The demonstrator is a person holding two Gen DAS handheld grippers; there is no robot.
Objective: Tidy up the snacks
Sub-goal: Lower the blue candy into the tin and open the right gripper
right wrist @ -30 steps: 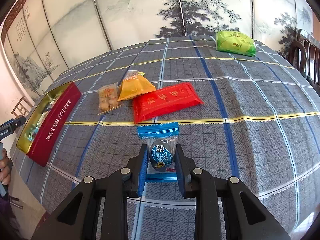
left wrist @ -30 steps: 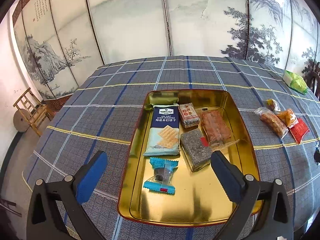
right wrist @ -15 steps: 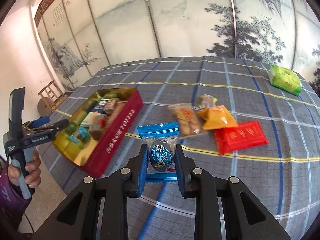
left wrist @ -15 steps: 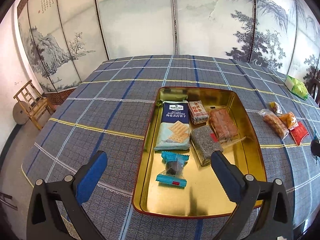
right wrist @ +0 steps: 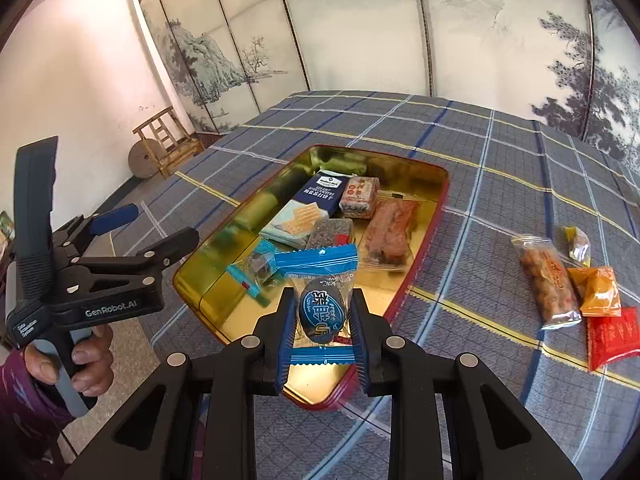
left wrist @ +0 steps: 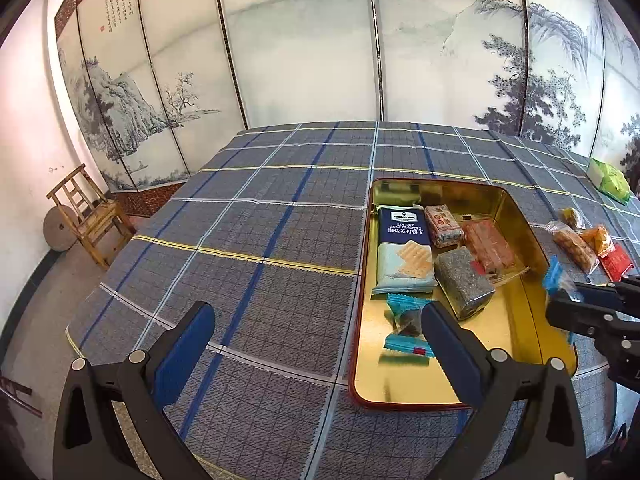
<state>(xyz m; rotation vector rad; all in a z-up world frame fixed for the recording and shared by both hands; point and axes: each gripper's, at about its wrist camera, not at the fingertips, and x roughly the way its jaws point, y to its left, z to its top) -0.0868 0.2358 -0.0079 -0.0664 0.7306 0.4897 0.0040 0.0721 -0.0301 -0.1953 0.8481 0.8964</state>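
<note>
Clamped between the right gripper's [right wrist: 322, 330] blue pads, a blue-wrapped dark sweet [right wrist: 320, 312] hangs over the near end of the gold-lined red rectangular tin [right wrist: 434, 196] on the grey plaid tablecloth [right wrist: 500, 152]. Left gripper [left wrist: 316, 344] gapes wide and empty beside the tin, where a matching blue-wrapped sweet [left wrist: 406, 326] lies.

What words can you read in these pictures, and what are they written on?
"GenRobot.AI": side of the left gripper.
"SEA SALT SODA CRACKERS": cracker pack in the gold tin; the small logo and Chinese line are too small to read.
Held blue candy in the right gripper: large Chinese characters, unclear.
Red packet, small patterned packet, screen calligraphy: too blurred.
</note>
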